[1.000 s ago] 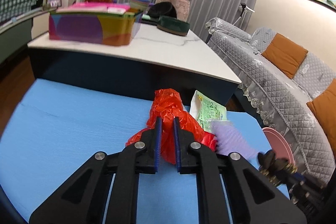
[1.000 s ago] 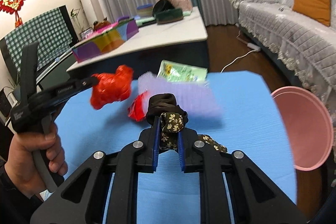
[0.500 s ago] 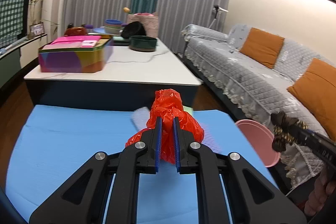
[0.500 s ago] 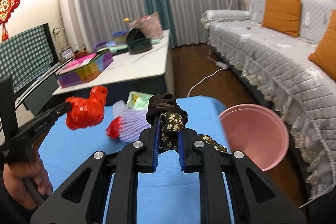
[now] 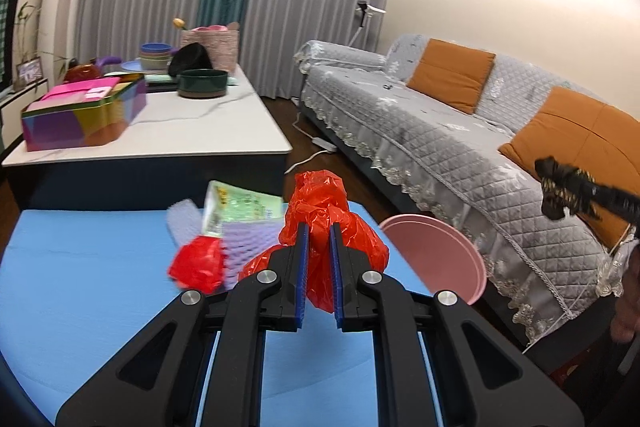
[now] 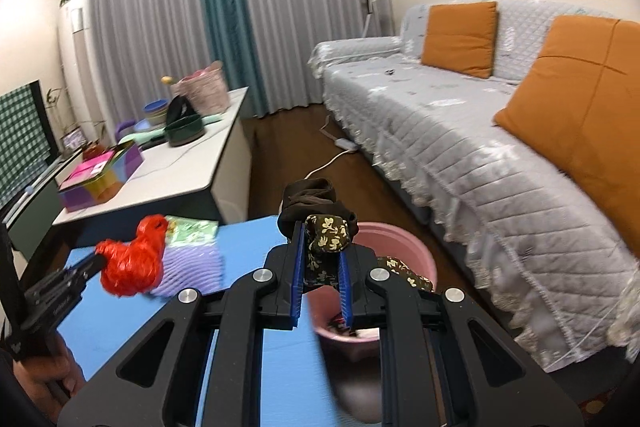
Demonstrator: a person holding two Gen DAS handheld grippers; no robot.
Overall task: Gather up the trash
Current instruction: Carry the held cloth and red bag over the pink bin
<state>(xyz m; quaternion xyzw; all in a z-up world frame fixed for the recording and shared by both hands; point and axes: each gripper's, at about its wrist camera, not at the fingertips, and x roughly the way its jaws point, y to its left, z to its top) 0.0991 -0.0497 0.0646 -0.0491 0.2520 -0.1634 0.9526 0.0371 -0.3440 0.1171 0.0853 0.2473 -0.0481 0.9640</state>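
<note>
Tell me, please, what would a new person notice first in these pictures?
Probably the bright red plastic bag pinched in the left gripper above the blue mat. Next, the dark flowered cloth clamped in the right gripper, right over the pink bin beside the grey sofa.

Glossy crinkled red plastic bag (image 5: pixel 320 211)

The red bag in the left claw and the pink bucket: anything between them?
Nothing: in the left wrist view only bare blue mat separates the red bag from the pink bucket.

Bucket (image 5: pixel 436 255) right of mat (image 5: pixel 88 291), sofa (image 5: pixel 440 147) right, table (image 5: pixel 192 123) behind mat.
</note>
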